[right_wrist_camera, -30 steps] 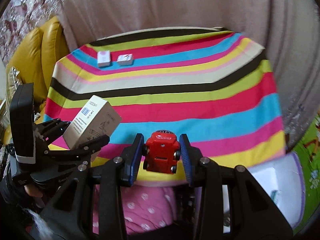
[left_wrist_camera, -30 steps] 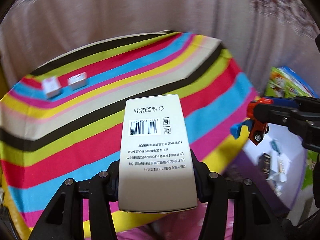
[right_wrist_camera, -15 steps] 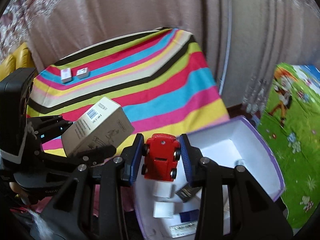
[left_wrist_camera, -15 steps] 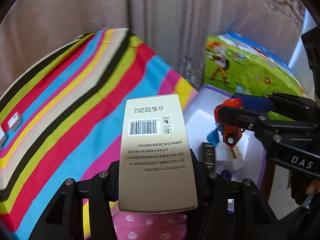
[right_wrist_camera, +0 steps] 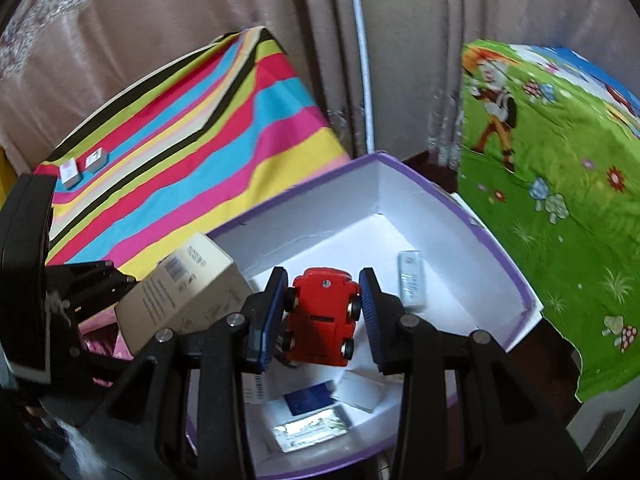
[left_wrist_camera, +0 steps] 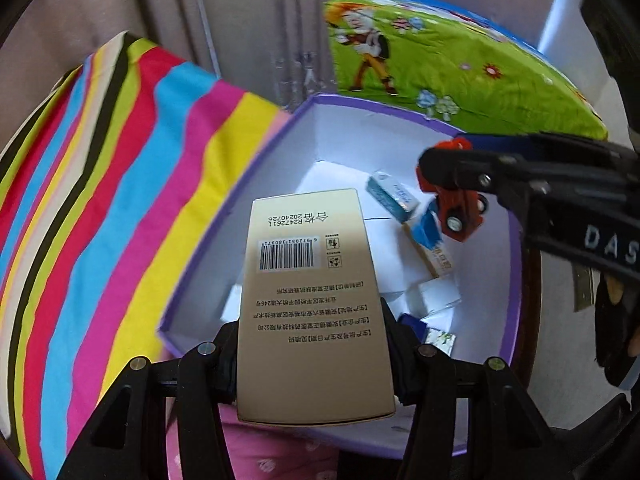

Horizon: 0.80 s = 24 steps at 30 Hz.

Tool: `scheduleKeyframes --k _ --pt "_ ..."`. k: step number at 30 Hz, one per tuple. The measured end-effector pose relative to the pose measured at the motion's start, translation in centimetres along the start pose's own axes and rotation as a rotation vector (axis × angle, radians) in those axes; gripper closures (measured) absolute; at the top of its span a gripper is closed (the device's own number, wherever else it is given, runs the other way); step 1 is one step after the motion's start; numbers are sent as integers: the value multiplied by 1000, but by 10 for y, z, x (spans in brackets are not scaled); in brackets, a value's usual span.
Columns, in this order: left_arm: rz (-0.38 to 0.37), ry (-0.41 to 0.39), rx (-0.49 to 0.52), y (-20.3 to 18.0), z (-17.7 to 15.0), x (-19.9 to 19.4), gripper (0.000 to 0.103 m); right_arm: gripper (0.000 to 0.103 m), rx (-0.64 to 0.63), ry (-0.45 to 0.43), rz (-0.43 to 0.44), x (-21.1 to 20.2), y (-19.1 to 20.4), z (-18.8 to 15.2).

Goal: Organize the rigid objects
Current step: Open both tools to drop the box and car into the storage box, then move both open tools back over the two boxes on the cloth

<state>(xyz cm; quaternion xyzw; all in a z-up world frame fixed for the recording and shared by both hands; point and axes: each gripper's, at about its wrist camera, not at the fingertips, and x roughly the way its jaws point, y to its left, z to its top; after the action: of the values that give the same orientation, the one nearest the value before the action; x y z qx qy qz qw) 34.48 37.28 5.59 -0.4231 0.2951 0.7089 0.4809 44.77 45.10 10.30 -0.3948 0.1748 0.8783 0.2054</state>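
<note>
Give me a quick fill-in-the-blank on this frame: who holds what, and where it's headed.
1. The right gripper is shut on a red toy ____.
2. The left gripper holds a beige carton printed with a ____.
3. Both hang over an open box with a ____ rim.
4. Two small boxes lie on the ____ cloth.

Missing: car; barcode; purple; striped

Matt tan cardboard carton [left_wrist_camera: 316,304], glossy red plastic toy car [right_wrist_camera: 322,316], white-lined paper storage box [right_wrist_camera: 448,208], striped woven cloth [left_wrist_camera: 120,200]
</note>
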Motion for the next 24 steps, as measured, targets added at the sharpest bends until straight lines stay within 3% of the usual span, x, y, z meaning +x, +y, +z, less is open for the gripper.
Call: scheduleKeyframes --k 2,4,7,9,10,12,16,20,24 --pt "-40 -13 -9 -2 1 1 48 62 5 13 -11 0 -2 0" --pt "-63 -15 -33 3 2 0 41 62 19 22 -21 0 -6 0" --pt "-45 -49 -64 15 -2 -7 36 60 43 30 -22 0 -8 2" --pt "-22 -76 -82 26 -6 -13 35 47 51 9 -11 -5 -6 8" --pt "-13 -98 -101 35 -10 -18 34 45 52 -2 -10 -6 -2 10" --pt "20 -130 -165 58 -19 -25 28 40 31 -19 -7 -10 7 18" --pt "38 -183 -311 108 -40 -43 28 38 -41 -47 -11 -17 34 37" --pt "129 -272 -446 164 -74 -70 23 26 -120 -52 45 -16 79 49" --pt "303 -304 -517 218 -117 -89 19 24 -253 18 129 5 145 53"
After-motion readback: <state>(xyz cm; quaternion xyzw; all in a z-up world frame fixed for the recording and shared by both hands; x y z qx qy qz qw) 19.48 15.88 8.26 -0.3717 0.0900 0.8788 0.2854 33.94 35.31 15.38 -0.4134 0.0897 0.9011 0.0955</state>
